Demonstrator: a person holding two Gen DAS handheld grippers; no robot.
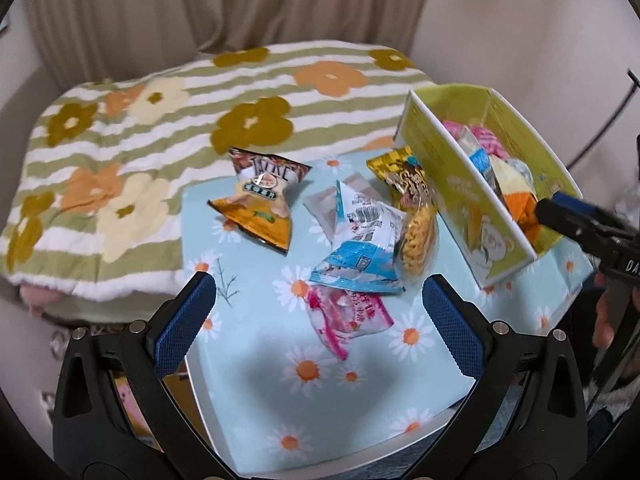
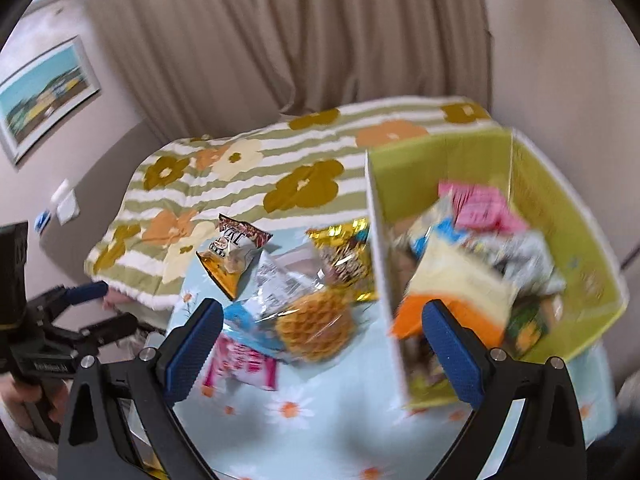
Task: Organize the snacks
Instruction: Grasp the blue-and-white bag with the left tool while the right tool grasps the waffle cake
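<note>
Snacks (image 1: 352,224) lie jumbled beside the green box (image 1: 460,200), which runs away from both spread, empty tongs.

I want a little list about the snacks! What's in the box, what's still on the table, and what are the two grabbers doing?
box: green box, several packets inside
on table: orange bag, blue packet, pink packet, yellow noodle bag
table: daisy cloth
left gripper: open, empty, above the loose snacks
right gripper: open, empty, at the box's near wall
behind: flowered blanket
</note>
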